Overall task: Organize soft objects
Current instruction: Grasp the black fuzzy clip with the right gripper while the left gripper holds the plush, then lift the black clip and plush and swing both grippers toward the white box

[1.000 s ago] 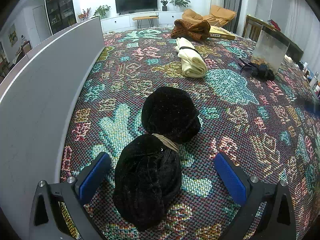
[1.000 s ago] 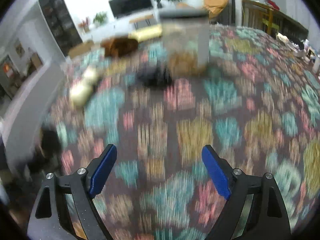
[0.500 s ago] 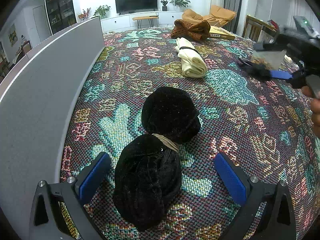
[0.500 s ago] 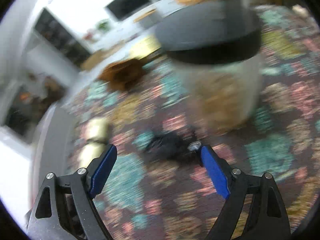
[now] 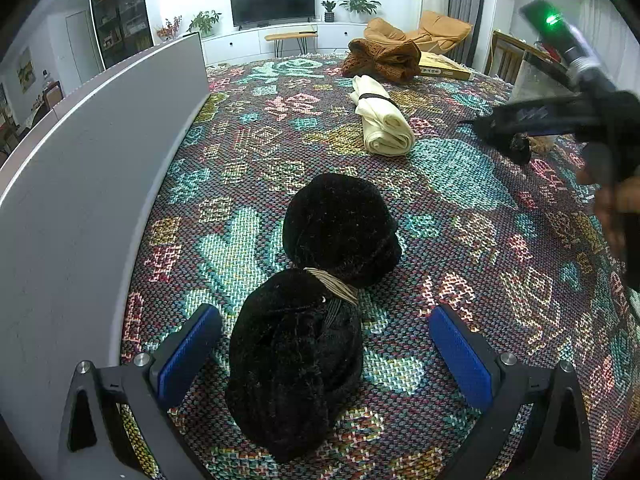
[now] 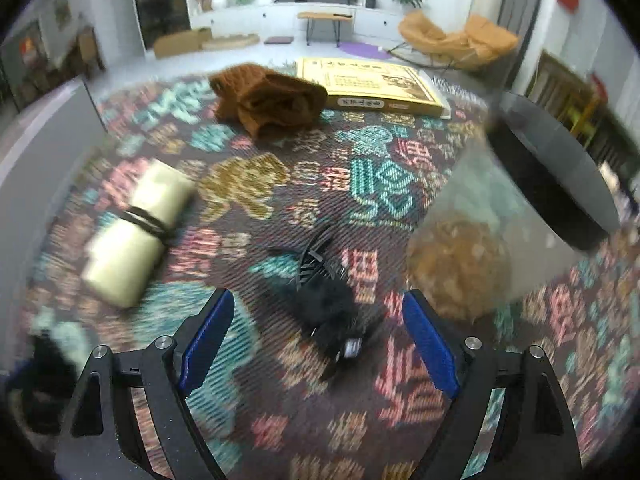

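A black velvet bundle (image 5: 316, 280) tied at its middle with a tan band lies on the patterned cloth, its near end between the fingers of my open left gripper (image 5: 324, 352). My right gripper (image 6: 316, 332) is open and hangs over a small black fuzzy item with clips (image 6: 324, 300). A cream rolled cloth with a dark band (image 6: 136, 232) lies to the left; it also shows in the left wrist view (image 5: 382, 120). A brown knitted cloth (image 6: 268, 100) lies at the far side.
A clear jar with a black lid (image 6: 500, 216) holding tan material stands right of the right gripper. A yellow book (image 6: 376, 84) lies at the far edge. A grey upright panel (image 5: 80, 160) runs along the table's left side.
The right gripper has swung down and left toward the small black item, which now sits between its fingers. The left gripper and black bundle have not moved.
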The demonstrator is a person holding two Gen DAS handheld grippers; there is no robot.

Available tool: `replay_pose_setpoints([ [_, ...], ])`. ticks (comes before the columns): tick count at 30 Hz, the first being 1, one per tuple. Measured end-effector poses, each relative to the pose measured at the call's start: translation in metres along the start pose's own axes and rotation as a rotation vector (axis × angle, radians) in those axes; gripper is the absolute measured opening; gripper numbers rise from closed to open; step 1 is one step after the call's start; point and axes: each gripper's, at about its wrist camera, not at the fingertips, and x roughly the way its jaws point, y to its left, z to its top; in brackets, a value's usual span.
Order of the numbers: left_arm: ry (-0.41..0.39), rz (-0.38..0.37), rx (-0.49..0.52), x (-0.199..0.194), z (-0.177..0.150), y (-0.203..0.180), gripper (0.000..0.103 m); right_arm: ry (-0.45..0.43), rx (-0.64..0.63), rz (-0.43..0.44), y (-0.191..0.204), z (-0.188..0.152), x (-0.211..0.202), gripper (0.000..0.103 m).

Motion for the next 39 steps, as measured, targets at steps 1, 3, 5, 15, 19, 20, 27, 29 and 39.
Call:
replay_pose_setpoints([
  [1,0.0,0.0,0.0,0.0,0.0,0.0,0.103,0.014,0.002,0.033,-0.004,-0.003,0.003,0.081],
  [3,0.0,0.0,0.0,0.0,0.0,0.0,0.103,0.03,0.026,0.076,-0.008,-0.006,0.006,0.044],
  [5,0.0,0.0,0.0,0.0,0.0,0.0,0.103,0.037,0.055,0.066,-0.012,-0.011,0.001,0.044],
  [15,0.0,0.0,0.0,0.0,0.0,0.0,0.103,-0.001,0.228,0.106,-0.089,-0.119,-0.079,0.044],
  [19,-0.001,-0.001,0.0,0.0,0.0,0.0,0.103,-0.01,0.326,-0.021,-0.154,-0.126,-0.076,0.044],
  [20,-0.001,-0.001,0.0,0.0,0.0,0.0,0.103,-0.022,0.357,-0.035,-0.169,-0.123,-0.074,0.044],
  [27,-0.001,-0.001,0.0,0.0,0.0,0.0,0.103,-0.097,0.394,-0.117,-0.228,-0.052,-0.033,0.045],
  [29,-0.001,-0.001,0.0,0.0,0.0,0.0,0.103,-0.107,0.413,-0.077,-0.239,-0.047,-0.028,0.059],
  [39,-0.001,-0.001,0.0,0.0,0.0,0.0,0.103,-0.124,0.468,-0.099,-0.233,-0.109,-0.054,0.078],
])
